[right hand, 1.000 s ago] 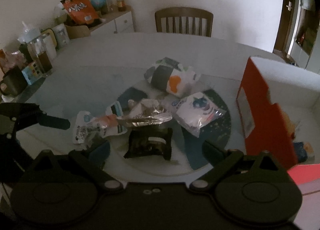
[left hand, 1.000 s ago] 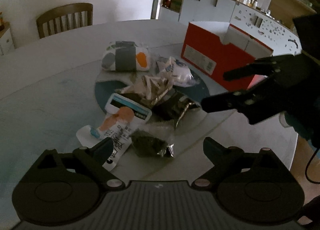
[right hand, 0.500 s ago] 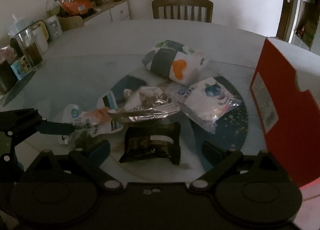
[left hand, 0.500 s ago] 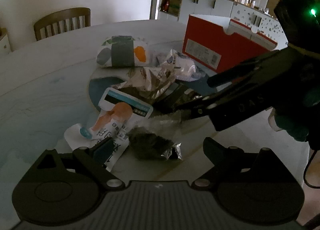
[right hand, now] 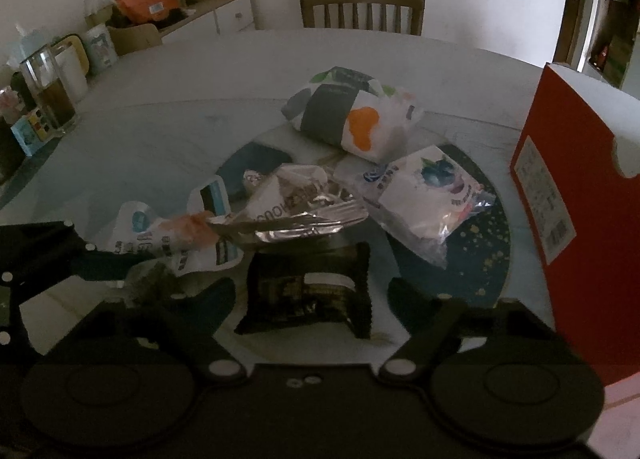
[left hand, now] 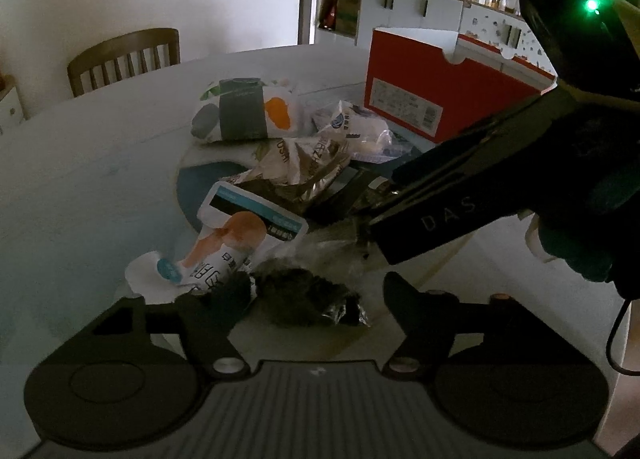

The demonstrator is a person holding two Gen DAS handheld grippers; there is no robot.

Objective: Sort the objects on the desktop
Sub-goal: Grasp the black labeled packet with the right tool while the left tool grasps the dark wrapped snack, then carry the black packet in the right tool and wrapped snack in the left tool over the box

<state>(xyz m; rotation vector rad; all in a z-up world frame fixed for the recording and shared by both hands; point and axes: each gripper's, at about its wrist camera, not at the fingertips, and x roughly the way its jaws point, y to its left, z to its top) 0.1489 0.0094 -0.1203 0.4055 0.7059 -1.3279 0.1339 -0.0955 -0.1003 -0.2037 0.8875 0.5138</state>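
My left gripper (left hand: 315, 289) is low over the near edge of the snack pile, jaws closing around a dark crumpled packet (left hand: 300, 299). Its left finger is at the packet's side and the right finger stands clear. My right gripper (right hand: 312, 295) straddles a black snack packet (right hand: 308, 291), jaws closing, with small gaps on both sides. Behind them lie a white pouch with an orange picture (left hand: 224, 247), a silver foil cookie packet (right hand: 300, 211), a blueberry packet (right hand: 432, 195) and a white bag with a grey band (right hand: 344, 115).
An open red shoe box (right hand: 560, 195) stands at the right of the pile on the round table (right hand: 160, 99). A wooden chair (right hand: 360, 7) is at the far side. Jars and a glass jug (right hand: 48, 99) crowd the left edge.
Both grippers have sunk toward the pile and their jaws have narrowed. In the left wrist view the right gripper has come in over the middle packets.
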